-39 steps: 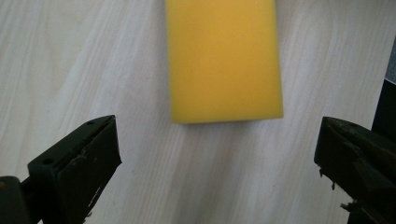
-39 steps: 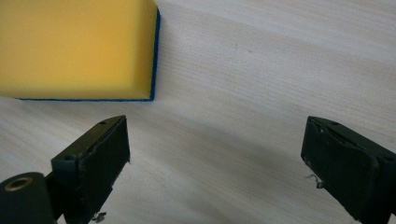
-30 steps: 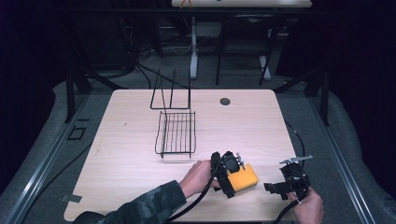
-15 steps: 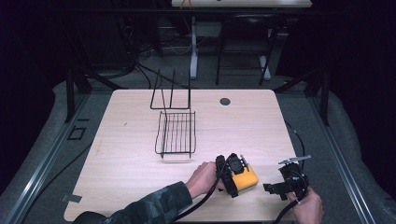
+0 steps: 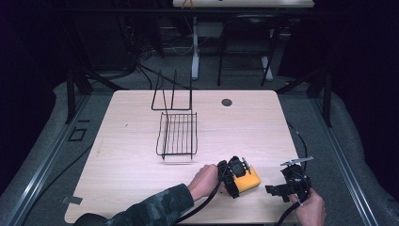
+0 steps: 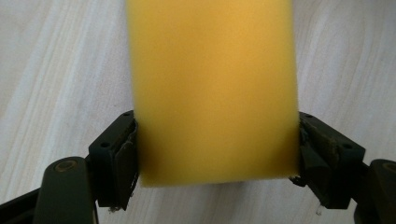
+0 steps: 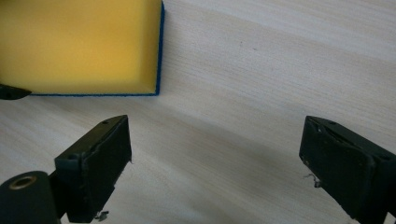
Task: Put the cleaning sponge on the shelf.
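A light wooden table (image 5: 141, 188) seen from above, in a dark room. Near its front edge lies a yellow sponge (image 5: 248, 179) with a thin blue underside. The person's left gripper (image 5: 234, 175) reaches across to it; in the left gripper view the two black jaws press against the sponge's opposite sides, apparently gripping it so it can be lifted. Whether it has left the table yet cannot be told. The right gripper (image 5: 288, 187) rests just beside the sponge, jaws spread wide over bare wood with nothing between them, apparently waiting. Farther back, around the middle of the table, stands an empty black wire rack (image 5: 178, 134), well apart from the sponge.
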A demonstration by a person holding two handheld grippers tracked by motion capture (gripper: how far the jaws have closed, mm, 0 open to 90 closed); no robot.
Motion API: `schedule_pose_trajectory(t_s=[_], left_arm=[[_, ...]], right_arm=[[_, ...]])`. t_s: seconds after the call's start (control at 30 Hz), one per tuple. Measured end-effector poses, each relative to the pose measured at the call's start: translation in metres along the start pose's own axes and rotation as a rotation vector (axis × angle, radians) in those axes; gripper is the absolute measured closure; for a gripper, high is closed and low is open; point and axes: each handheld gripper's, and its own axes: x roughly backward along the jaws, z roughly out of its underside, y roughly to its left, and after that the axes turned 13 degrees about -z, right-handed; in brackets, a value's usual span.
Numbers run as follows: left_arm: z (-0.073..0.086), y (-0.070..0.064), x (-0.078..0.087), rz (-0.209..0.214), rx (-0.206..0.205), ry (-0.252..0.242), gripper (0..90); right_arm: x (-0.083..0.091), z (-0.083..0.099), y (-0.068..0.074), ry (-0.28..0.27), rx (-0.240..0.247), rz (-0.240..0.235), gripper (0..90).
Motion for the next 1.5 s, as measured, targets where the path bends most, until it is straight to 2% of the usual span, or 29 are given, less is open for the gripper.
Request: schedule_pose_trajectory(t_s=[0.17,0.4,0.53,0.9,1.2,1.5], left_arm=[[0.005,0.005,0.011,-0.001,0.009,-0.033,24.2],[0.013,0.008,0.023,-0.011,0.004,-0.055,24.5],[0.017,0.008,0.026,-0.016,-0.002,-0.056,24.6],[0.032,0.014,0.035,-0.027,0.011,-0.069,24.7],[0.048,0.021,0.046,-0.036,0.048,-0.101,25.0],[0.062,0.030,0.055,-0.051,0.056,-0.099,25.1]], right_arm=[[-0.001,0.000,0.000,0.002,-0.001,-0.001,8.9],[-0.001,0.000,0.000,0.001,0.003,0.000,8.9],[-0.001,0.000,0.000,0.002,0.002,0.000,9.0],[-0.001,0.000,0.000,0.013,0.004,0.001,9.1],[-0.001,0.000,0.001,0.013,0.006,0.004,9.1],[-0.001,0.000,0.001,0.016,0.005,0.003,9.3]])
